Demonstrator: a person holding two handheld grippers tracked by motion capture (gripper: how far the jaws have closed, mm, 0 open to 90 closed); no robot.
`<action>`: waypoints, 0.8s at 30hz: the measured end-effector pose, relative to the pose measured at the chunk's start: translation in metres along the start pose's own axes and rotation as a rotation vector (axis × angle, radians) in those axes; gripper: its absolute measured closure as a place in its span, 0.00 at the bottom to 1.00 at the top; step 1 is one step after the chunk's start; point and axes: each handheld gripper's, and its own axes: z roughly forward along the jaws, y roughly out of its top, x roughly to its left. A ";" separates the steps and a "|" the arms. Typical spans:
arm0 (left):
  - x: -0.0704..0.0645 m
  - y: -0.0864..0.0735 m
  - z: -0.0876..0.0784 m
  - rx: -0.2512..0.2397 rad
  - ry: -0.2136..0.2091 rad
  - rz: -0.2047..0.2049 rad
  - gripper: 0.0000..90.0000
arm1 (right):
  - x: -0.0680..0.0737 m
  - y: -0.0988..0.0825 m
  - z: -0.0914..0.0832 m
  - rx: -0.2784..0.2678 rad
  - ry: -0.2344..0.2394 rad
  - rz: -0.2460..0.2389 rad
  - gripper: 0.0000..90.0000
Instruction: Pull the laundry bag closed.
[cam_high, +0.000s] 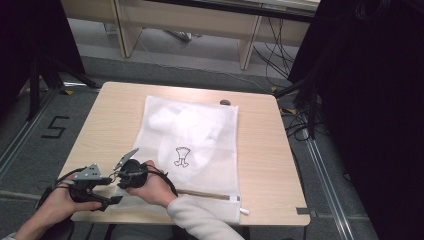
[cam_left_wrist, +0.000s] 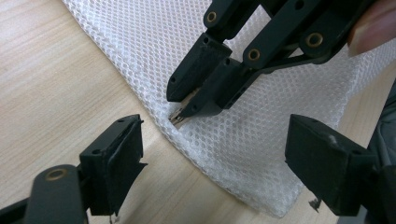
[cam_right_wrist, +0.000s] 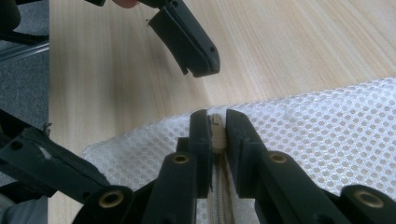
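On the mesh bag (cam_right_wrist: 327, 135), right tool (cam_right_wrist: 217, 135) pinches zipper pull (cam_right_wrist: 216, 133).

Both grippers, the left gripper (cam_high: 116, 199) and right gripper (cam_high: 119, 176), are black with brass rivets, grey top plates and black cables; one white fleece sleeve (cam_high: 200, 220) shows.

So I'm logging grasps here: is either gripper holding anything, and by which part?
The right gripper pinches the mesh bag at its zipper, by the near-left corner. The left gripper is open, holding nothing.

Mesh bag (cam_high: 200, 145) on table (cam_high: 265, 150); both claws at bag's near-left corner, left claw (cam_high: 116, 200) outermost.
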 end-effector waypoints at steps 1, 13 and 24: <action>0.000 0.000 0.000 0.000 0.000 -0.001 0.21 | 0.000 0.000 0.000 -0.003 0.005 -0.002 0.91; 0.000 0.000 0.003 0.010 -0.004 -0.020 0.23 | 0.002 0.003 -0.016 -0.020 0.001 -0.005 0.91; -0.001 0.003 0.007 0.001 -0.030 -0.063 0.40 | 0.002 0.003 -0.029 -0.042 0.002 -0.034 0.91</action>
